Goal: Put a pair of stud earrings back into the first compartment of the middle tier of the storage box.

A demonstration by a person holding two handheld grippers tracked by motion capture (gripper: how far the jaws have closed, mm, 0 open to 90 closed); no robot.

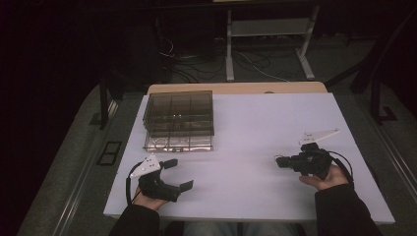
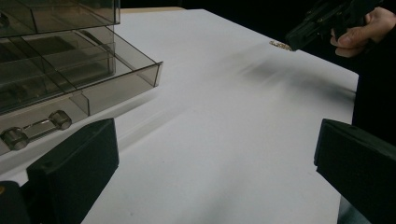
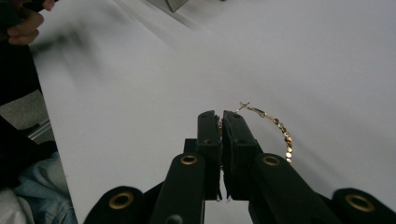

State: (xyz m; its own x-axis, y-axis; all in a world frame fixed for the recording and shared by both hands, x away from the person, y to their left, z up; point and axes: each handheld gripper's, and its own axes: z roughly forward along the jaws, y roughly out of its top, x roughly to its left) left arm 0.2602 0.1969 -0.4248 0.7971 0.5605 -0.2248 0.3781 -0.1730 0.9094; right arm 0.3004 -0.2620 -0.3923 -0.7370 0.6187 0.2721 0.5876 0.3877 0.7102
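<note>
A gold hoop earring (image 3: 276,125) strung with small discs hangs from my right gripper (image 3: 220,116), whose jaws are shut on its near side just above the white table (image 3: 140,93). In the high view the right gripper (image 1: 281,161) sits at the table's right, pointing left. From the left gripper view it (image 2: 317,23) is far off, with the earring (image 2: 280,45) at its tip. My left gripper (image 1: 178,174) rests near the front left edge, its jaws wide open with nothing between them (image 2: 219,158).
A smoky clear drawer box (image 1: 180,113) stands at the back left, its bottom drawer (image 1: 178,142) pulled out toward me. Close to my left gripper, the drawer corner (image 2: 156,74) juts out, and below it lies a clear bar with two round ends (image 2: 35,130).
</note>
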